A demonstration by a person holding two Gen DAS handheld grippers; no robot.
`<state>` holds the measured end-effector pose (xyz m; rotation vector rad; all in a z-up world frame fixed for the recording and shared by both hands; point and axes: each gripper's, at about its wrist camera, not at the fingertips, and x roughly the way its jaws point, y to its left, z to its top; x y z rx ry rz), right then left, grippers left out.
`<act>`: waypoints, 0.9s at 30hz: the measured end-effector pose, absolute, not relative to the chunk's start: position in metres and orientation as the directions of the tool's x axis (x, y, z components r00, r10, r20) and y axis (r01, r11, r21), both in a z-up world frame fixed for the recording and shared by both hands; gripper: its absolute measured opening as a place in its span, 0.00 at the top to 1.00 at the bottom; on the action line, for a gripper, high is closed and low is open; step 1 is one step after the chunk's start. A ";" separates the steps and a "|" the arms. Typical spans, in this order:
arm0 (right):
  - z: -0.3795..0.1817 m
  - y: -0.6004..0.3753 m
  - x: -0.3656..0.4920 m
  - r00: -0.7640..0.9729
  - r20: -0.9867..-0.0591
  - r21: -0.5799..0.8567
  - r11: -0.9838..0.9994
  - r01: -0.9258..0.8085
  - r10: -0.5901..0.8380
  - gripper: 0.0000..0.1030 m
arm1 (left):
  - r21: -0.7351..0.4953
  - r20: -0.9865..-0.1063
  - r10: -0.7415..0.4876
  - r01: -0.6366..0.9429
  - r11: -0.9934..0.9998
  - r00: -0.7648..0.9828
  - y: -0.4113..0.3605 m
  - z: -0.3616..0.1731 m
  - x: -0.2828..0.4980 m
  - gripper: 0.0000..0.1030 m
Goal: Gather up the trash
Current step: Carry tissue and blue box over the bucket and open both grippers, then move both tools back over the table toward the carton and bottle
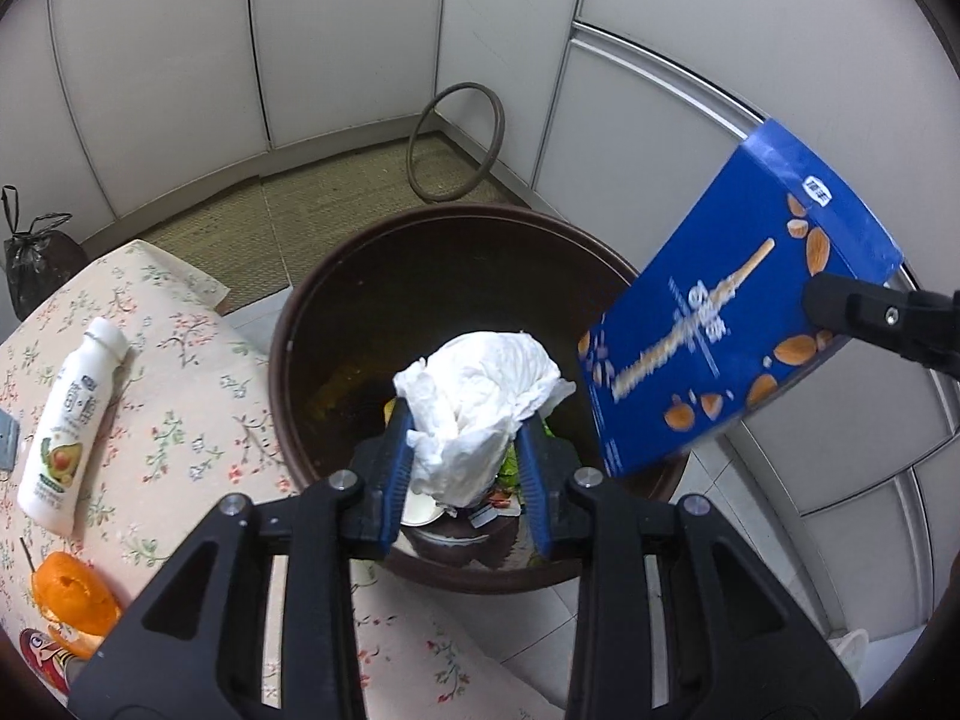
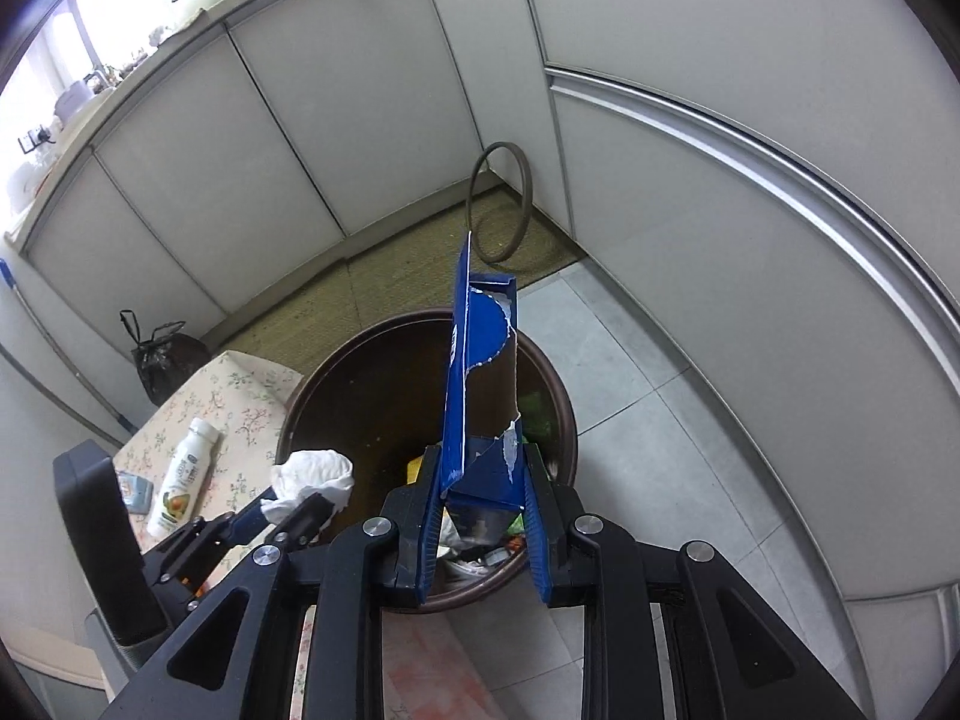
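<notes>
- The left gripper (image 1: pixel 465 450), low in the centre of its own view, has its blue pads pressed into a crumpled white tissue (image 1: pixel 480 402); the jaws stand partly closed, as far as the wad lets them.
- The right gripper (image 2: pixel 483 480), bottom centre of its view, pinches the lower end of a torn blue snack box (image 2: pixel 474 372) — the jaws are narrow, squeezing the flattened card, which stands up toward the frame's middle.
- Both loads hang over the mouth of the brown bin (image 1: pixel 300 324), which fills the middle of each view; wrappers and scraps already lie at its bottom.
- Step in hand, as I judge it: the drop into the bin, with both pieces carried and positioned.
- Next move calls for opening each pair of jaws while the loads are inside the rim; the box sits near the bin's right edge and may need a nudge inward.
- Still to collect on the floral tablecloth (image 1: pixel 180 360), at left: a white drink bottle (image 1: pixel 69 414) lying on its side and orange peel (image 1: pixel 72 606) at lower left.
</notes>
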<state>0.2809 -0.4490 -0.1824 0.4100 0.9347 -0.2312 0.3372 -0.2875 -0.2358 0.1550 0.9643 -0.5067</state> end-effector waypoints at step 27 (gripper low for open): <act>-0.143 -0.440 0.266 0.617 -0.786 0.243 0.894 0.376 -0.046 0.46 | -0.103 -0.790 -0.323 0.407 0.908 0.521 -0.222 -0.198 0.323 0.19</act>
